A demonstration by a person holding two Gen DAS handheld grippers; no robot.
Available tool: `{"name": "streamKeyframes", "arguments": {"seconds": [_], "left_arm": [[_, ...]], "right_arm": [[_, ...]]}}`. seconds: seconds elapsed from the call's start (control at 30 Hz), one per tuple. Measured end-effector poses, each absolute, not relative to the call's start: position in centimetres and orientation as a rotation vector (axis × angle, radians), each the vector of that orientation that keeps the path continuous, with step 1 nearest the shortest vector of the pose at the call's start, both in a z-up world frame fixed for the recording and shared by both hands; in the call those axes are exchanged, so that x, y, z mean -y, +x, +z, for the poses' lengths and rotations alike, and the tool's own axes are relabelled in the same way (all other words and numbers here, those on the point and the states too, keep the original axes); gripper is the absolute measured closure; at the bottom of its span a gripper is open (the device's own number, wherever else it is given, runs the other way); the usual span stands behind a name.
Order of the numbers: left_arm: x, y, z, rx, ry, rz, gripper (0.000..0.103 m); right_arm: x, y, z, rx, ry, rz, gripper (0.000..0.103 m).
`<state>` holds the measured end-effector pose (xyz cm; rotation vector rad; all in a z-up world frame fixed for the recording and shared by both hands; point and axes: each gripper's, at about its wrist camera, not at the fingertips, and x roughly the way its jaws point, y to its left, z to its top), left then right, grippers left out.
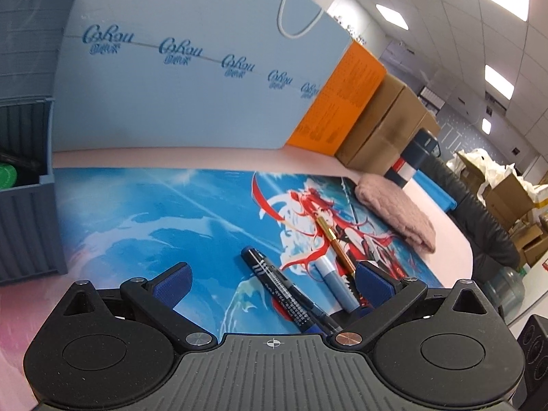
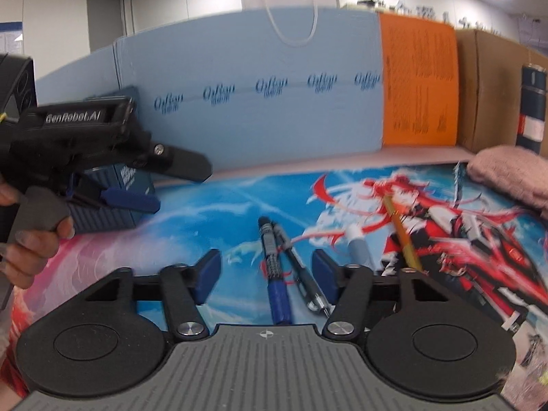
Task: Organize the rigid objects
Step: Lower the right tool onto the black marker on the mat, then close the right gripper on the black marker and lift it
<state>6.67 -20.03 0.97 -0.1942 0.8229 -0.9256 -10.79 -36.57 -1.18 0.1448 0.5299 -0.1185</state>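
Printed desk mat: right gripper, jaws apart, straddles two pens, reaching to grasp; next, clamp them; left gripper released

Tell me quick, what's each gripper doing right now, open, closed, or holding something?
Left gripper: open, holding nothing; pens lie on the mat between its jaws.
Right gripper: open, holding nothing; two pens lie between its jaws, untouched.

**Open gripper hangs over pens on illustrated desk mat**

The left gripper stands with its blue-padded jaws spread wide and nothing between the pads, above a dark marker lying on the blue mat. Just beside the marker lie a grey-blue pen and a slim gold pen. A grey storage bin stands at the left, a pink cloth at the right.
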Motion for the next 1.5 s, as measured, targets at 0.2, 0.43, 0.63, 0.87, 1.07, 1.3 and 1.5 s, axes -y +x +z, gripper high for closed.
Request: {"name": "streamKeyframes", "arguments": {"seconds": [0.2,0.43,0.63,0.87,1.07,1.3,1.5], "left_arm": [[20.1,7.5,0.2,-0.844,-0.209,-0.933,0.001],[19.7,8.4,-0.8,-0.874,-0.234,-0.936,0.001],[19.2,9.0,-1.2,-0.890,-0.264,-0.944,0.001],[18.6,9.4,-1.2,-0.897,-0.292,-0.952,0.001],[18.2,9.5,-1.0,-0.892,-0.309,-0.959,0.001],[17.6,9.5,-0.6,-0.879,-0.336,-0.980,0.001],[16.5,9.2,0.7,-0.834,-0.379,-1.000,0.001]], "right_arm": [[37.1,-8.7,-2.1,-0.613,0.175,-0.109,0.063],[37.2,-6.1,-2.8,-0.687,0.166,-0.094,0.066],[37.1,-3.9,-3.1,-0.717,0.148,-0.099,0.068],[36.5,-1.7,-3.1,-0.745,0.092,-0.113,0.074],[35.5,-1.0,-3.0,-0.762,0.018,-0.119,0.091],[35.0,-2.4,-1.9,-0.700,0.069,-0.107,0.091],[34.3,-4.4,0.6,-0.580,0.138,-0.090,0.091]]}}
